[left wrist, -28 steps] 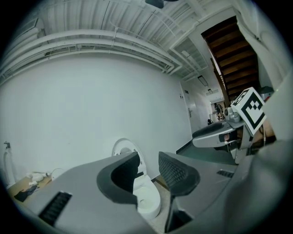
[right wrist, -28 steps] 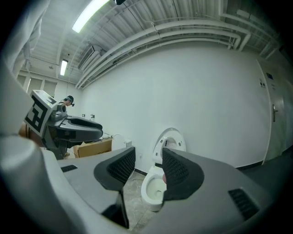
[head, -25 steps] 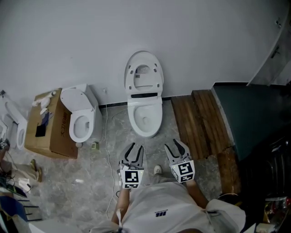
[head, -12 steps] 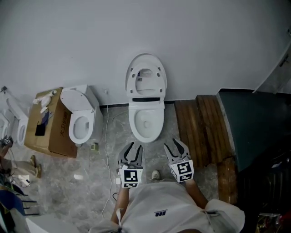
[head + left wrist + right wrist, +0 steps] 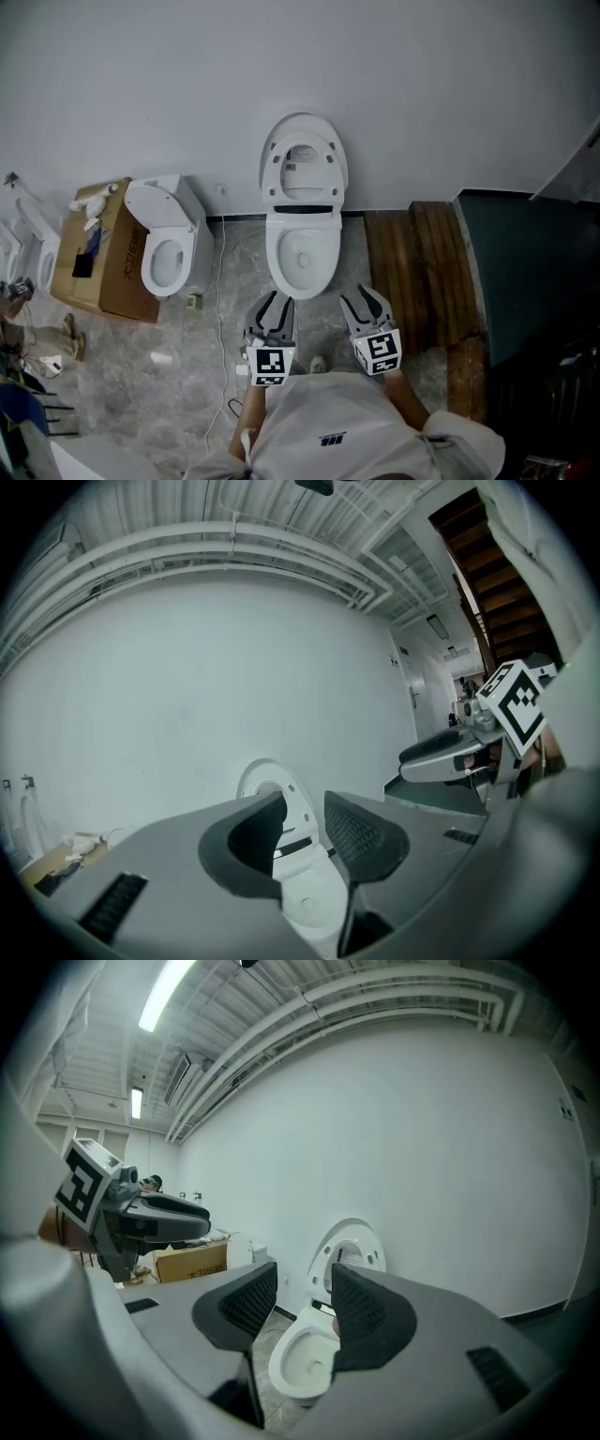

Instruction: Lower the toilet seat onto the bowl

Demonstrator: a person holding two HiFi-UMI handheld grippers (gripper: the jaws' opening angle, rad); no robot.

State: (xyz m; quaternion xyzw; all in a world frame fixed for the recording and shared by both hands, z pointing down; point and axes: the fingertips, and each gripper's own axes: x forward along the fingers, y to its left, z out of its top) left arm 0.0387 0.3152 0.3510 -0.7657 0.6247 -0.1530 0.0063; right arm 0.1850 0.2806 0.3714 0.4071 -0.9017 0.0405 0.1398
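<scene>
Toilet [image 5: 300, 267] nearer than before, seat [image 5: 302, 131] upright, hand-held grippers [image 5: 277, 302] [image 5: 364, 298] narrow, empty, second toilet [image 5: 169, 253] left

1. The toilet seat [image 5: 303, 159] is white and oval. It stands raised, almost upright, and leans back against the pale wall [image 5: 422, 84]. Its underside faces out into the room, and a small printed patch shows in its middle.
2. A dark strip runs across its lower edge, at the hinge.
3. The bowl [image 5: 301, 255] below is white and open. It stands on the grey marbled floor [image 5: 197, 356] with its narrow end pointing away from the wall.
</scene>
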